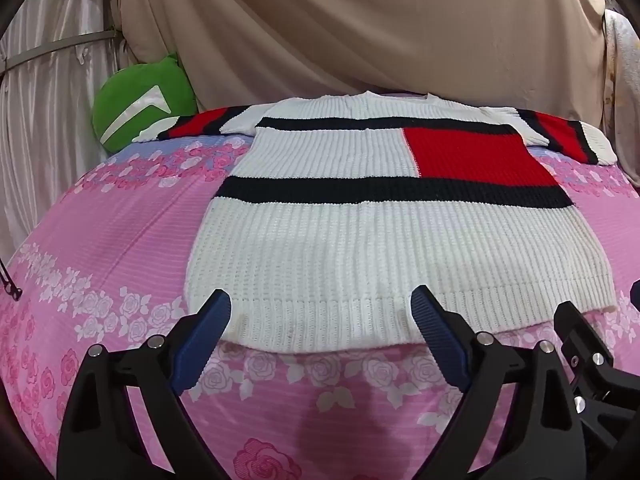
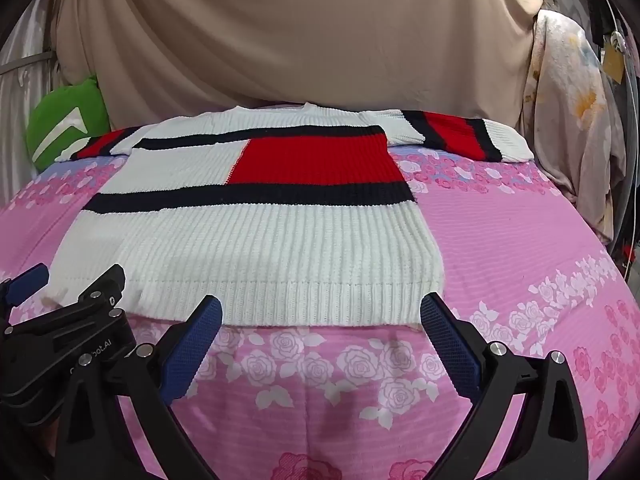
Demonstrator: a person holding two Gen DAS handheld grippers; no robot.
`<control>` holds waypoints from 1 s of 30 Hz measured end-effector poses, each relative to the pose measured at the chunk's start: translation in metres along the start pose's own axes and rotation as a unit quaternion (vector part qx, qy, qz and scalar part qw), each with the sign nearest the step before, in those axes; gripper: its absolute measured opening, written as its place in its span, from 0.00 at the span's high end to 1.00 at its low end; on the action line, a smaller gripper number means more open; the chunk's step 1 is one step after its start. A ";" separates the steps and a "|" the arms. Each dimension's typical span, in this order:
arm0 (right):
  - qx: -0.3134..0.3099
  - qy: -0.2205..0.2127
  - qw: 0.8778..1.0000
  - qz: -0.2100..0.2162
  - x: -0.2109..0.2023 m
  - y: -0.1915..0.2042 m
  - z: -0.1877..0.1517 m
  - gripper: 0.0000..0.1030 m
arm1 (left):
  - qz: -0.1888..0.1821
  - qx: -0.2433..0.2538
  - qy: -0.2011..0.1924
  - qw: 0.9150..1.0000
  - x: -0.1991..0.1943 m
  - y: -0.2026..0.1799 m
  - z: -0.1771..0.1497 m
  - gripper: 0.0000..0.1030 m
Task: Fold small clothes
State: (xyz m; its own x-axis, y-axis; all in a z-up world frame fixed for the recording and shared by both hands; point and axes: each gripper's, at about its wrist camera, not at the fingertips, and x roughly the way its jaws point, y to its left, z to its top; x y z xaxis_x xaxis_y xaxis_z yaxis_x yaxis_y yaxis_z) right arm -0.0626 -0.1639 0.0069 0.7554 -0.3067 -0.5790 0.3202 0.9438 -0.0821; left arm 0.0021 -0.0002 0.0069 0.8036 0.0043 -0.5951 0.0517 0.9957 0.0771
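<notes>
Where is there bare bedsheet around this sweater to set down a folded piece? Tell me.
Bare pink bedsheet runs right of the sweater, below its right sleeve, and left of it up to the green cushion. The strip before the hem is crowded: left gripper and right gripper hover open there.

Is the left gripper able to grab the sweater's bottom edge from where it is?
Probably yes. The left gripper is open, its jaws right at the sweater hem, with nothing between them.
</notes>
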 end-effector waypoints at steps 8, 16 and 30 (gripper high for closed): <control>0.002 0.000 1.000 0.001 0.001 -0.001 0.000 0.05 | 0.001 0.002 -0.006 1.000 -0.004 -0.002 -0.007 0.14; 0.002 0.000 1.000 0.001 0.002 -0.002 -0.001 0.05 | 0.000 0.003 -0.007 1.000 -0.004 -0.002 -0.008 0.14; 0.001 0.001 1.000 0.000 0.001 -0.002 0.000 0.05 | 0.001 0.004 -0.007 1.000 -0.004 -0.002 -0.008 0.14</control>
State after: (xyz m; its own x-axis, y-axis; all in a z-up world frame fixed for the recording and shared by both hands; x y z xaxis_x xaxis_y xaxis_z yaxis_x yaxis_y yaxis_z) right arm -0.0628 -0.1660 0.0062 0.7541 -0.3065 -0.5808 0.3219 0.9434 -0.0800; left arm -0.0057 -0.0015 0.0029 0.8123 0.0046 -0.5833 0.0549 0.9949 0.0843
